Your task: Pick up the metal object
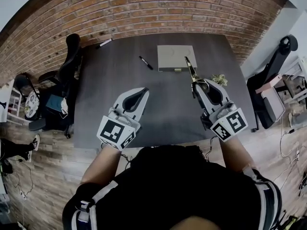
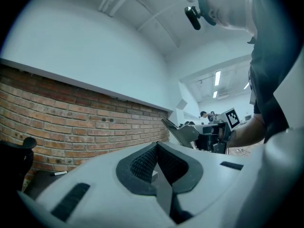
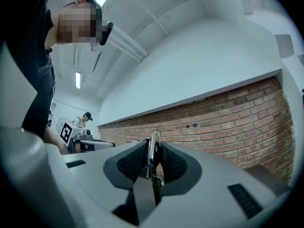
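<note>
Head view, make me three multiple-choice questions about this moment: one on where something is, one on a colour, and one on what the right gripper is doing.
1. Where on the table does the black marker lie?
A. right of the beige box
B. left of the beige box
C. on top of the beige box

2. What colour is the table top?
A. white
B. dark grey
C. light wood

3. How is the right gripper?
A. open and empty
B. shut on the metal object
C. lying on the table

Answers:
1. B, since the head view shows the marker on bare table just left of the box.
2. B, since the table's surface is dark grey all over.
3. B, since the right gripper view shows the metal object clamped between the jaws and sticking out past them.
</note>
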Demonstrator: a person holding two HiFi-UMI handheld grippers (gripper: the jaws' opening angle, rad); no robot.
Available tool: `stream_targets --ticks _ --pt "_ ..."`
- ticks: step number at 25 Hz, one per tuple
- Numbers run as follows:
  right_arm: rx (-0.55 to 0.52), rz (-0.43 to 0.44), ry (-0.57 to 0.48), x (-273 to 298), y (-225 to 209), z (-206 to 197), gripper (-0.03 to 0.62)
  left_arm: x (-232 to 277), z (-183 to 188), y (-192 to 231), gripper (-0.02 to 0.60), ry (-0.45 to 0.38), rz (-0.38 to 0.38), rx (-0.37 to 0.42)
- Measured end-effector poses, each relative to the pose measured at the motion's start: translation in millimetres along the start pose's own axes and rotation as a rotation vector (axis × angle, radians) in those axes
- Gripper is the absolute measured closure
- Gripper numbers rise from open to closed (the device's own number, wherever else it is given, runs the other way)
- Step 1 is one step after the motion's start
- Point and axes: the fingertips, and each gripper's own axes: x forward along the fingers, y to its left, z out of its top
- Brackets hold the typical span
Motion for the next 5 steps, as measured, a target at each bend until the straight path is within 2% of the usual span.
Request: stream_targets --ticks 5 --pt "0.005 0.001 0.005 0.8 0.9 -2.9 0.510 -3.5 -2.5 1.3 0.574 0.008 0.006 0.000"
